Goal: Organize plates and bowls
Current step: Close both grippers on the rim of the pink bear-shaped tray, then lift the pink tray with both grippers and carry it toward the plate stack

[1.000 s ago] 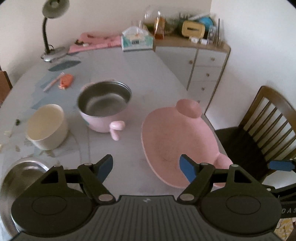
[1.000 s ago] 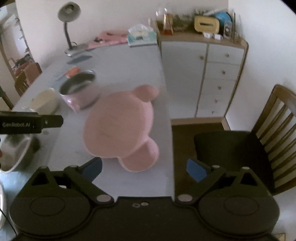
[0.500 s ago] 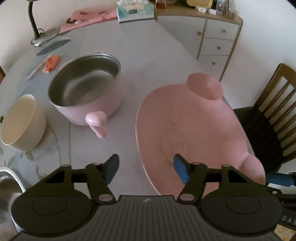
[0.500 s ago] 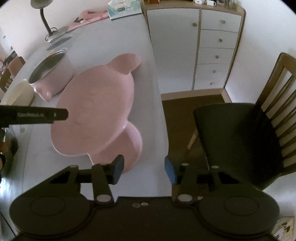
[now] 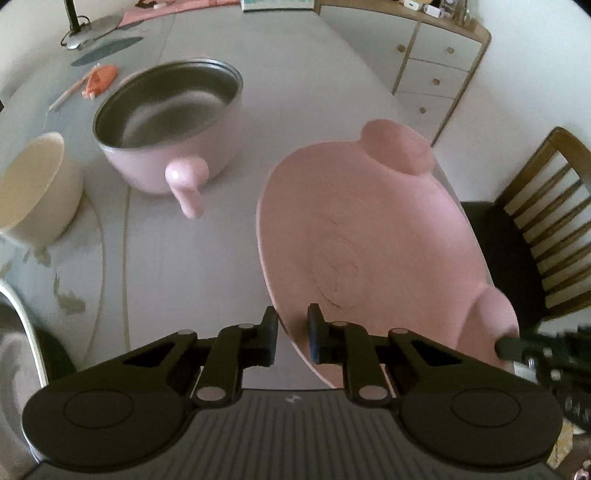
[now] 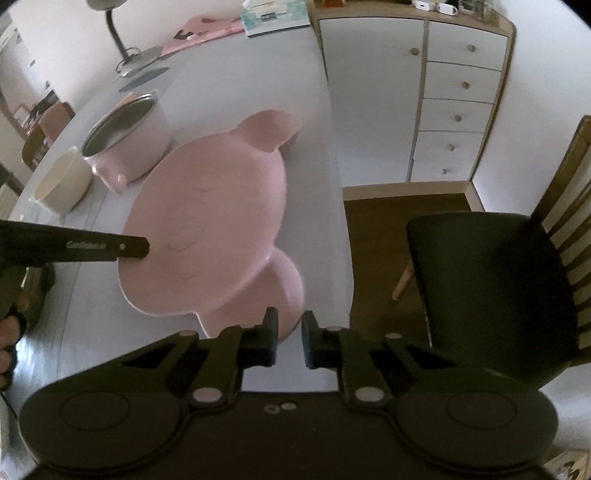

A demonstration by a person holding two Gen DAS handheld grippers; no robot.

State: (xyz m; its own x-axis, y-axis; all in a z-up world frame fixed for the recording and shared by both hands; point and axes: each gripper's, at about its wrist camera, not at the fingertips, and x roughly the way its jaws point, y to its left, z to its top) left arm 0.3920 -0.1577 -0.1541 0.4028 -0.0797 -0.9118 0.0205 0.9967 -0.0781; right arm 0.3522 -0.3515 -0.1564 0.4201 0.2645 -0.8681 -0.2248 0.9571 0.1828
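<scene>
A pink bear-shaped plate (image 5: 369, 236) lies on the grey table at its right edge; it also shows in the right wrist view (image 6: 210, 236). My left gripper (image 5: 291, 338) is shut on the plate's near left rim. My right gripper (image 6: 289, 341) is shut on the plate's near ear. A pink pot with a steel inside (image 5: 170, 122) stands to the left, with a cream bowl (image 5: 33, 188) beside it. The pot (image 6: 127, 136) and cream bowl (image 6: 62, 182) also show in the right wrist view.
A steel bowl's rim (image 5: 14, 332) is at the near left. A wooden chair with a dark seat (image 6: 491, 288) stands right of the table. A white drawer cabinet (image 6: 436, 85) is behind. A desk lamp base (image 5: 92, 31) and an orange item (image 5: 99, 77) lie far back.
Both grippers moved forward to the pink plate and closed, the left on its near rim, the right on its near ear.
</scene>
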